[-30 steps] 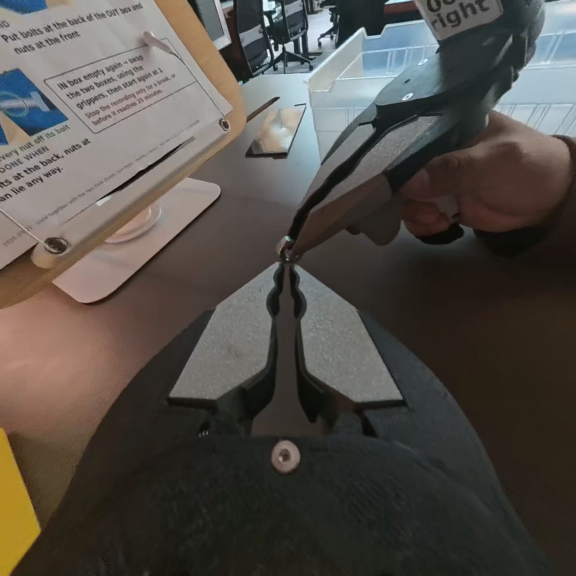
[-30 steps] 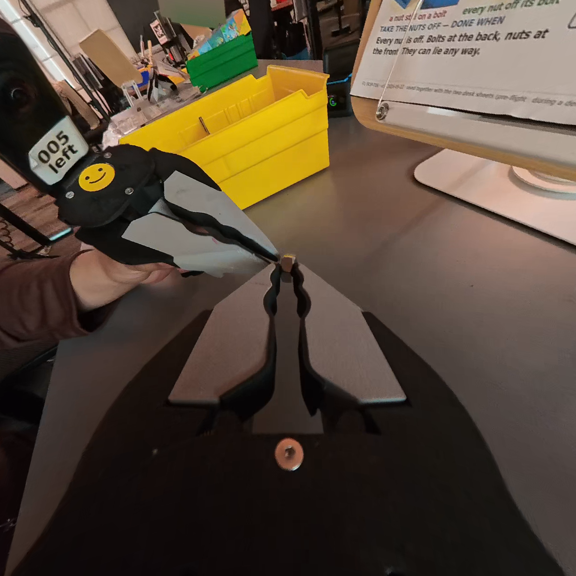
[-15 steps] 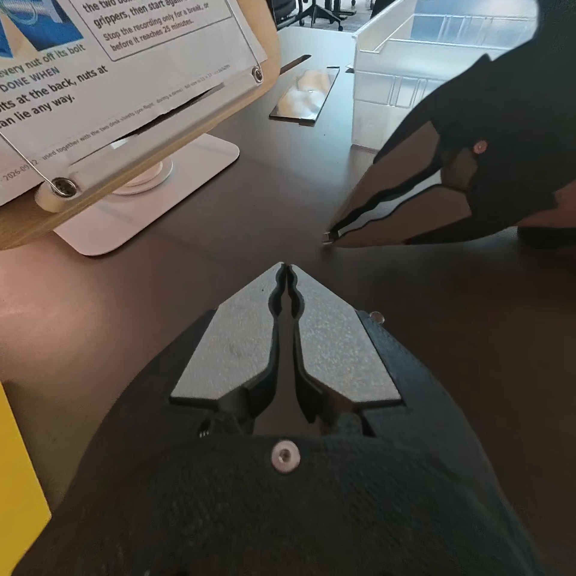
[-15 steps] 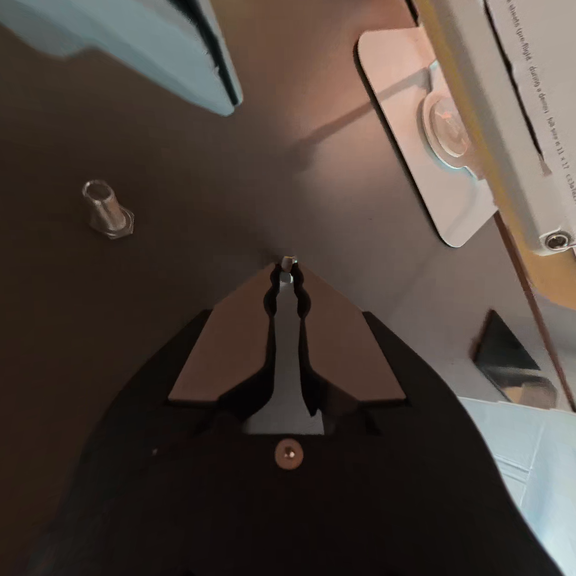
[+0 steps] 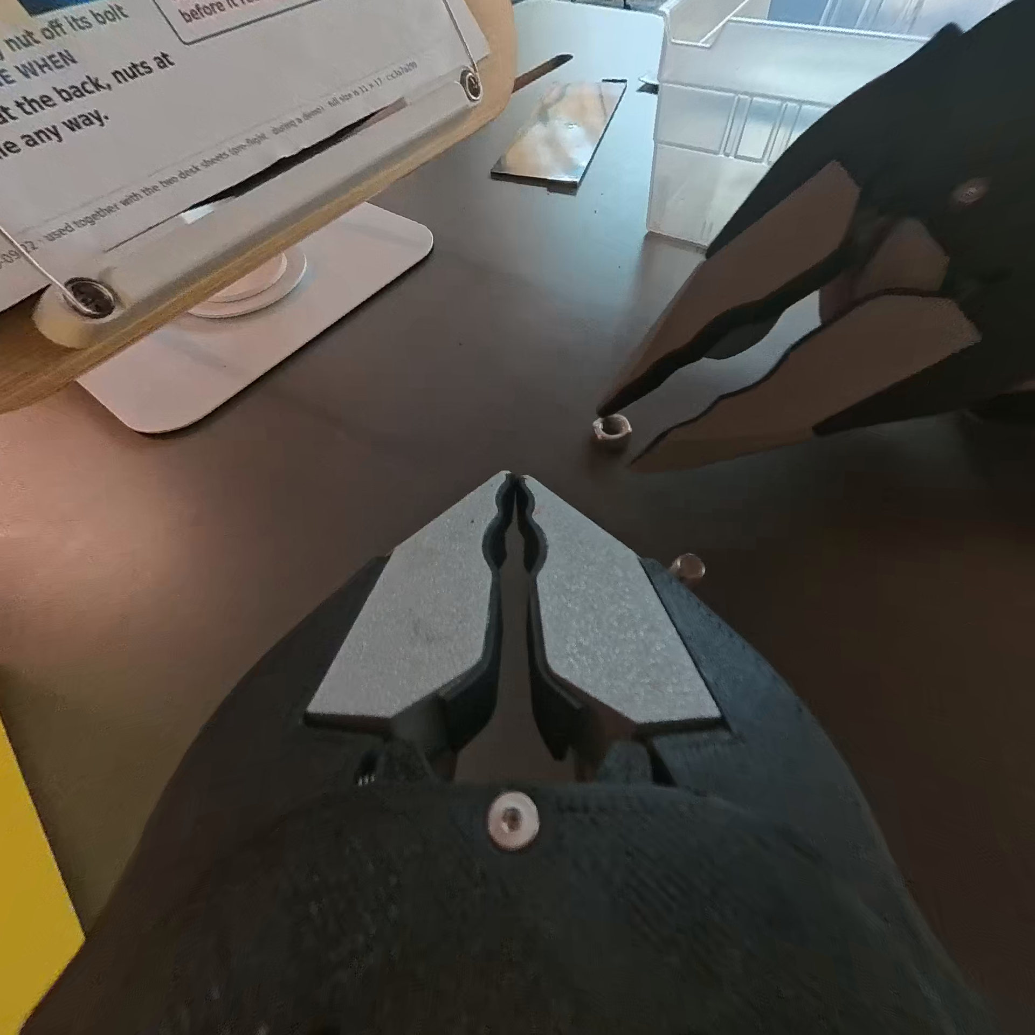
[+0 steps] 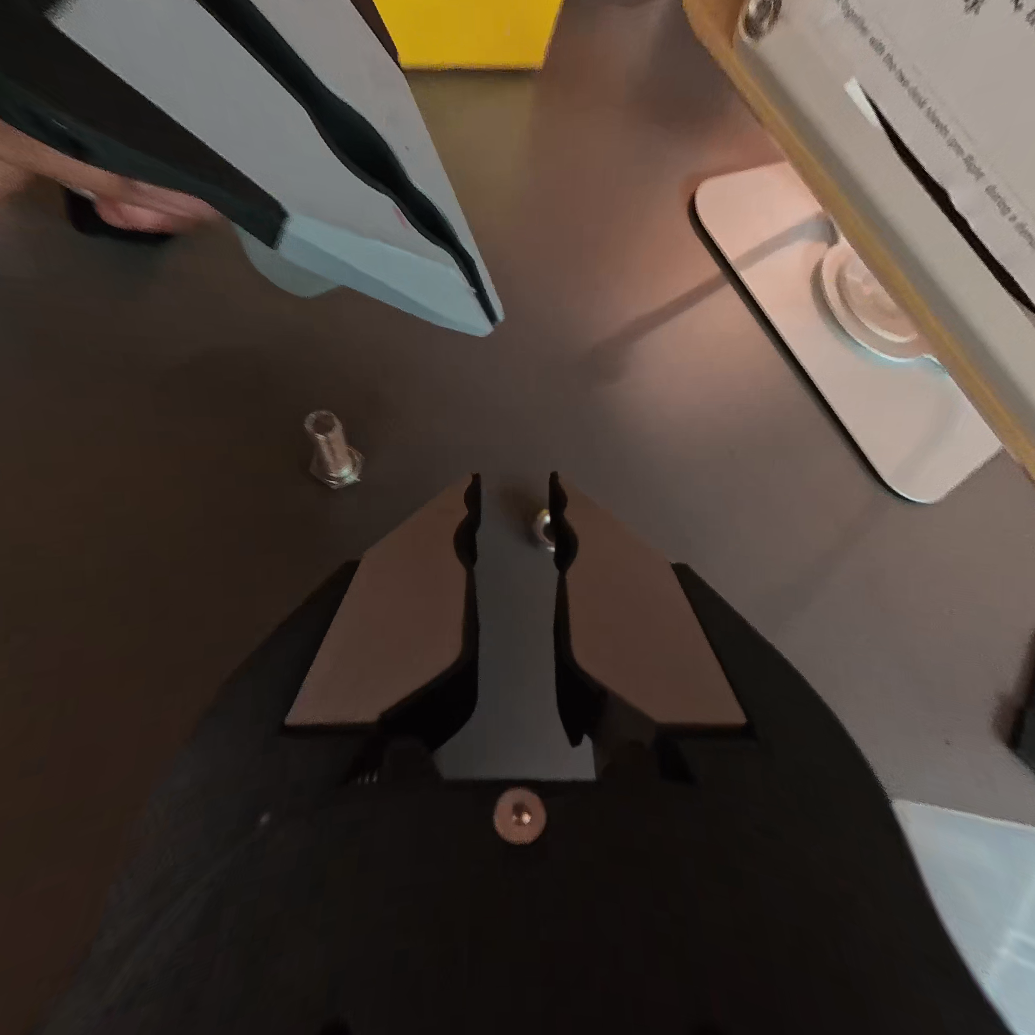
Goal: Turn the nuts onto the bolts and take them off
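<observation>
A small silver nut [image 5: 612, 430] lies on the dark table between the tips of my right gripper [image 5: 616, 437], which is open around it. In the right wrist view the nut [image 6: 542, 527] lies by the right finger, inside the open right gripper [image 6: 514, 479]. A silver bolt [image 6: 331, 456] stands on its head on the table to the left; its tip [image 5: 688, 567] peeks out beside my left gripper's right finger. My left gripper [image 5: 515, 477] is shut and empty, held above the table; it also shows in the right wrist view [image 6: 487, 319].
An instruction sheet on a wooden board with a white stand [image 5: 269, 302] is at the left. A clear plastic bin [image 5: 722, 129] and a shiny metal plate [image 5: 560, 134] lie at the back. A yellow bin [image 6: 470, 33] is beyond the left gripper. Left tips to right tips: about 5 cm.
The bolt left my left gripper and now stands on the table. My right gripper carried the nut down to the table and opened, letting it go. Both grippers have moved apart.
</observation>
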Tool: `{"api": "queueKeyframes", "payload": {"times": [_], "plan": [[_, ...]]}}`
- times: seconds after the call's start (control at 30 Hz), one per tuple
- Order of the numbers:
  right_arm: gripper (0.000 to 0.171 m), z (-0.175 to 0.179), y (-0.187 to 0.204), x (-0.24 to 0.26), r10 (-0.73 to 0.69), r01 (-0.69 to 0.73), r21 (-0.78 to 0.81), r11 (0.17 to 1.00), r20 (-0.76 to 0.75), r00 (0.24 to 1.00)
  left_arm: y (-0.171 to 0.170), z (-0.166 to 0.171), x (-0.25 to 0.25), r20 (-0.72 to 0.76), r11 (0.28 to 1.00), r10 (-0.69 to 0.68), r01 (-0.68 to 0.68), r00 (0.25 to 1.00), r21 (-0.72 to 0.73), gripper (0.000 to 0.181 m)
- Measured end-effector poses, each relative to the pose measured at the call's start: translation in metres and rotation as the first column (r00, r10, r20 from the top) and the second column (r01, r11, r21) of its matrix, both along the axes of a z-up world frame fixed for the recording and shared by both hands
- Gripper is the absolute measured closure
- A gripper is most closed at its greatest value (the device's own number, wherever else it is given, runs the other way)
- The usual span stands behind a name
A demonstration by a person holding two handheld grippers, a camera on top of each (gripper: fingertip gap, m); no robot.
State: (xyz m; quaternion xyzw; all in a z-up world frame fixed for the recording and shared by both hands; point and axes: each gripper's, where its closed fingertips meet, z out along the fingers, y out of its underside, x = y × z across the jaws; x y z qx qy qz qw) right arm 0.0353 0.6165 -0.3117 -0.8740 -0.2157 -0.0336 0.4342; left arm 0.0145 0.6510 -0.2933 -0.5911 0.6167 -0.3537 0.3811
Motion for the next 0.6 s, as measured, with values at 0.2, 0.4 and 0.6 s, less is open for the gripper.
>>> {"api": "queueKeyframes", "payload": {"times": [0.2, 0.4, 0.6], "plan": [[0.149, 0.023, -0.005, -0.027, 0.126, -0.115, 0.072, 0.991, -0.175, 0.976, 0.007, 0.003, -0.002, 0.013, 0.999, 0.027, -0.027, 1.000, -0.018, 0.181], [0.147, 0.025, -0.020, -0.057, 0.292, -0.285, 0.064, 0.956, -0.220, 0.931, 0.012, 0.006, -0.003, 0.025, 0.998, 0.048, -0.047, 0.999, -0.038, 0.181], [0.145, 0.010, -0.022, -0.068, 0.315, -0.322, 0.005, 0.947, -0.214, 0.925, 0.012, 0.002, -0.003, 0.010, 0.998, 0.048, -0.047, 0.999, -0.040, 0.180]]}}
